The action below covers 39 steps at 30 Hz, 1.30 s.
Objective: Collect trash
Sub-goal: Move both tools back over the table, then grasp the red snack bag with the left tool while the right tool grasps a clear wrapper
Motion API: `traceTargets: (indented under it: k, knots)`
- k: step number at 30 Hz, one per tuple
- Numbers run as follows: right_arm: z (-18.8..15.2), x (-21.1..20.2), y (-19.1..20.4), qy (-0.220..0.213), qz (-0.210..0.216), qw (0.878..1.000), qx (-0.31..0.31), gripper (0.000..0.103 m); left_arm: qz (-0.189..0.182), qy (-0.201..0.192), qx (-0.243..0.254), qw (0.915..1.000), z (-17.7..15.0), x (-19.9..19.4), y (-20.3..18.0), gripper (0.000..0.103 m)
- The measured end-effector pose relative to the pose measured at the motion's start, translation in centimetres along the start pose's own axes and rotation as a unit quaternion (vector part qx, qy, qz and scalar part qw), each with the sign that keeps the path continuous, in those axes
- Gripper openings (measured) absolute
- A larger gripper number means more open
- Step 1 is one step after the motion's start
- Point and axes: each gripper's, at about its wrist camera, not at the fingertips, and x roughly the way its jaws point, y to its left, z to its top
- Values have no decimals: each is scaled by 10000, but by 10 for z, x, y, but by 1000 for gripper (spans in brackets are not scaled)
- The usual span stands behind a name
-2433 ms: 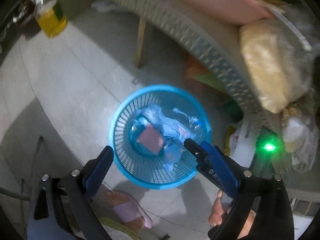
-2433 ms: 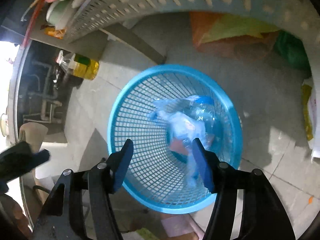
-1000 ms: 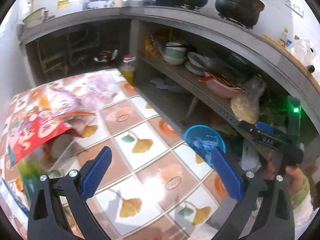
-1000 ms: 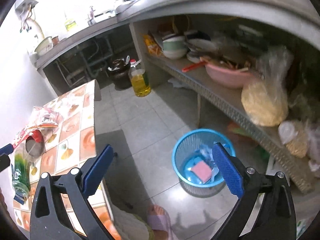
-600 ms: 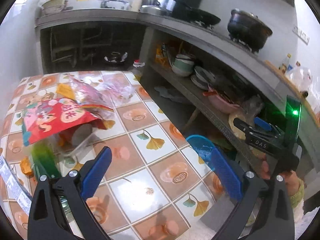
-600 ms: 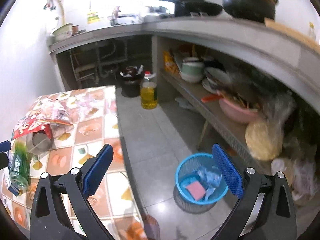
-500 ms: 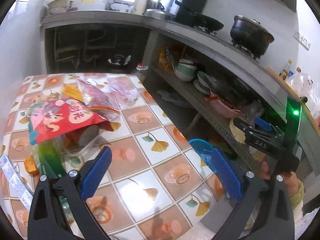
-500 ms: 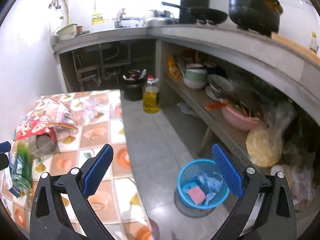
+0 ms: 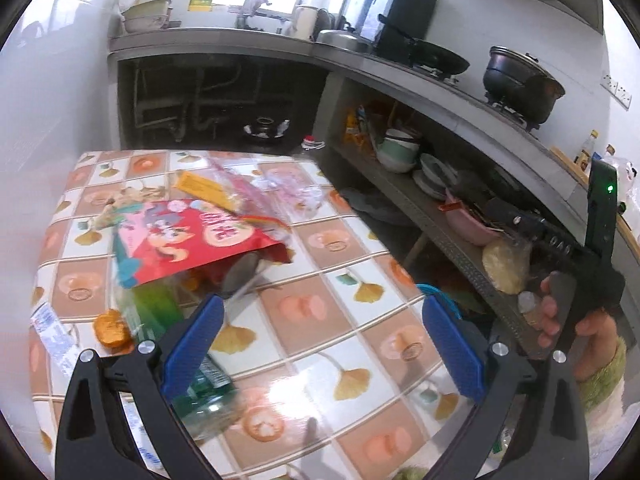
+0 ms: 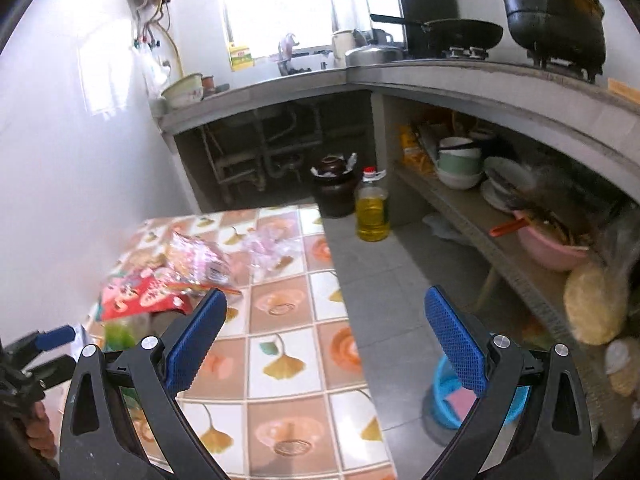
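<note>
Two blue-padded black grippers are hanging above a table covered in a glossy tile-pattern cloth [image 9: 304,308], both with jaws spread wide and nothing between them. Left gripper [image 9: 320,332] is hovering over the table's near half; right gripper [image 10: 324,332] is sitting off the table's edge, over grey floor.

Trash is lying clustered toward the far-left part of the table:
- red printed snack bag [image 9: 192,240], crumpled, lying on top of the heap;
- green plastic bottle [image 9: 160,312], partly under the red bag, its lower end passing behind the left gripper's left finger;
- yellow flat packet [image 9: 204,188] and clear pinkish wrappers [image 9: 288,188], behind the red bag;
- small orange round piece [image 9: 110,328] and a white-and-blue printed strip [image 9: 52,332], at the left edge.

Blue mesh plastic basket [image 10: 448,396] is standing on the floor right of the table, largely hidden behind the right gripper's right finger; a pink flat piece [image 10: 458,398] is showing inside it.

Yellow oil bottle with red cap [image 10: 372,208] is standing on the floor beyond the table, beside a dark jar [image 10: 334,188].
</note>
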Motion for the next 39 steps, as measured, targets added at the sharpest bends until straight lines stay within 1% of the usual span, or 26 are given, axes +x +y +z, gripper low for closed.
traceTargets:
  k: [2,6,8,16,19,21,24,26,30,32,34,35,36,37,38,39]
  knots:
    - [0,8,2,105,243,9996,49,95,120,61,-69,9999,-2,1,10,97]
    - [1,26,6,461,669,9965,189,95,285,106,-197,9993,-4,3,28,97]
    - [3,38,10,649,878,9936,293,95,357,59,-243,9991,0,4,36,97]
    - [7,64,27,967,1587,9819,361,95,589,-160,-625,9962,16,5,75,97]
    - [9,75,35,1082,1812,9768,357,93,679,-154,-809,9943,21,8,94,93]
    - [11,85,39,1199,2026,9710,416,91,722,-106,-979,9925,23,13,106,89]
    - [13,102,45,1381,2310,9616,544,90,711,30,-1251,9896,24,23,125,86]
    - [14,115,49,1519,2428,9563,585,90,620,132,-1453,9873,25,30,137,84]
    - [17,140,59,1803,2785,9404,744,90,487,339,-1831,9813,29,42,158,82]
    - [18,148,60,1861,2903,9348,852,90,310,385,-2114,9761,33,48,173,82]
    - [19,160,59,1976,3067,9243,1119,90,176,453,-2397,9696,35,53,186,81]
    - [19,166,57,2036,3150,9182,1278,90,45,482,-2591,9646,37,57,195,79]
    - [17,175,54,2141,3257,9076,1559,88,-76,501,-2717,9611,38,61,202,79]
    - [15,181,51,2209,3308,9011,1725,88,-160,532,-2812,9580,39,64,207,78]
    - [11,191,47,2329,3385,8891,2016,85,-177,580,-2914,9547,40,68,212,76]
    - [7,196,44,2408,3415,8818,2186,83,-185,612,-2985,9523,40,71,216,74]
